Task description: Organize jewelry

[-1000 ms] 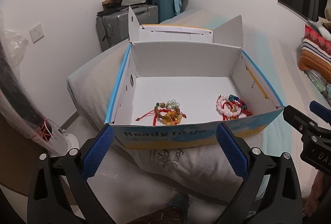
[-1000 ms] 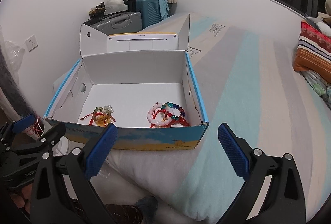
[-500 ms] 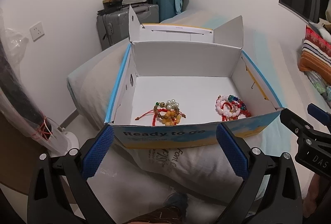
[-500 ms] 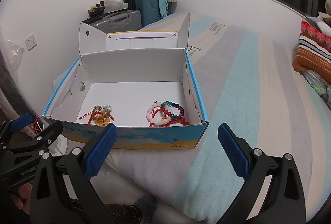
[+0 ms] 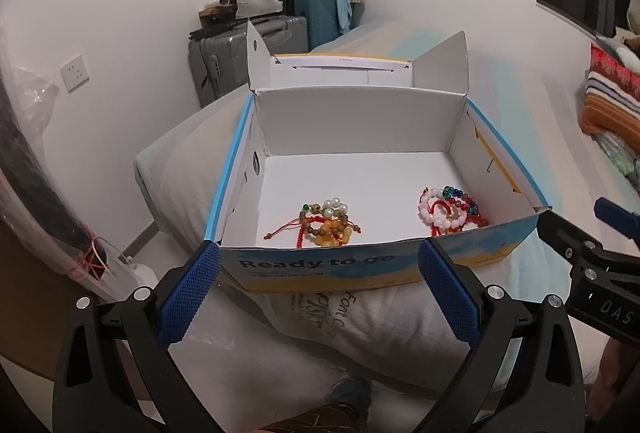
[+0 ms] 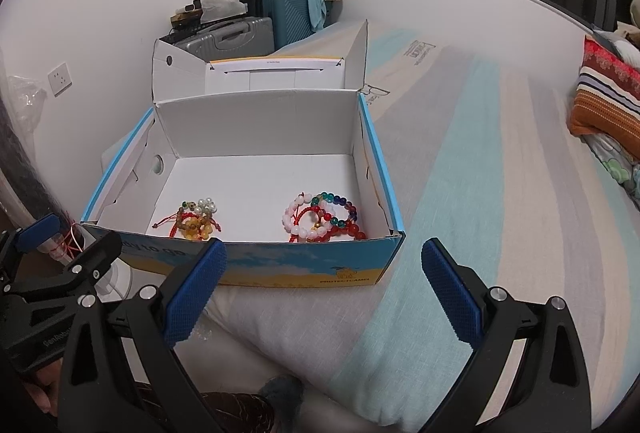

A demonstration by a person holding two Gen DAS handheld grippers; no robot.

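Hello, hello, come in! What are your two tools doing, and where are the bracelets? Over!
Left tool open, empty. Right tool open, empty. Two bracelet piles lie apart in the open box. Nothing blocking.

"ready to go" on box [image 5: 360, 265] front, "das" on right hand-held gripper [image 5: 600, 273]

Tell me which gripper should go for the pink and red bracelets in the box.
Right, probably. The right gripper is open and lines up with the pink and red bracelets; the left gripper, also open, faces the amber pile.
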